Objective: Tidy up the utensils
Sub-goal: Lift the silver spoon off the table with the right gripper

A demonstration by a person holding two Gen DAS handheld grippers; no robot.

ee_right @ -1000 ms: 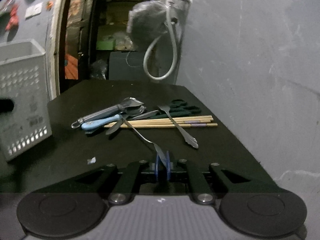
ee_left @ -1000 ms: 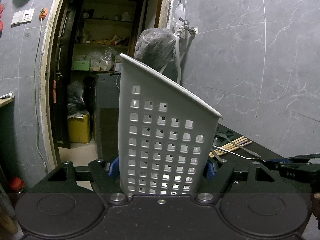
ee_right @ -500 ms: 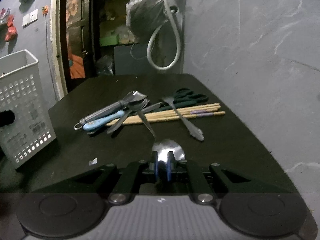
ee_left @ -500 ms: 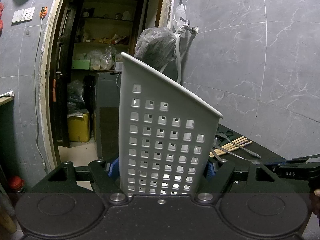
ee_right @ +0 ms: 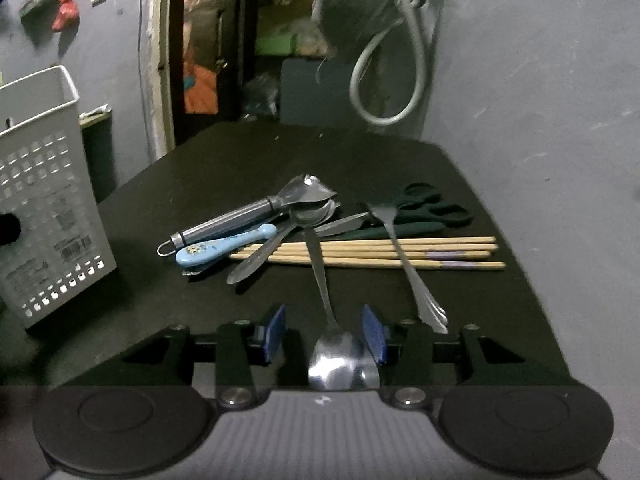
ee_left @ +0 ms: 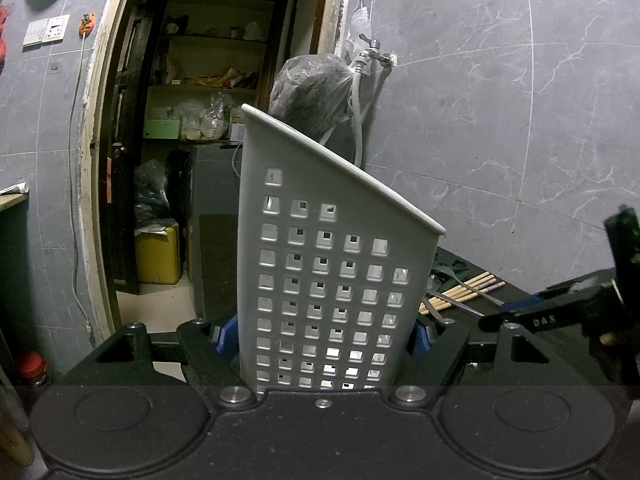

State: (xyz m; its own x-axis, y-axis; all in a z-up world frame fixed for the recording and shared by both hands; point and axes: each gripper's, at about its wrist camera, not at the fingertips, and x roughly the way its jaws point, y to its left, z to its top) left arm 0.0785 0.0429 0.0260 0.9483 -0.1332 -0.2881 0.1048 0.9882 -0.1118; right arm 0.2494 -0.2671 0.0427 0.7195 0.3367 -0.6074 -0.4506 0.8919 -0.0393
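- Left gripper [ee_left: 322, 334] clamps the white utensil basket [ee_left: 328, 280], frame centre; it could tip if bumped
- Right gripper [ee_right: 325, 334] has just been opening; its pads stand clear of the spoon [ee_right: 340, 360] at bottom centre, which may drop or skid across the black table [ee_right: 500, 312]

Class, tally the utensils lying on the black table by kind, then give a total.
Steel spoons: 2
Steel fork: 1
Wooden chopsticks: 4
Green-handled scissors: 1
Grey-handled tool: 1
Blue-handled utensil: 1
Total: 10

both grippers [ee_left: 324, 336] [ee_right: 324, 332] were black, with blue pads [ee_right: 276, 330], silver screws [ee_left: 235, 393] and round discs at the base.
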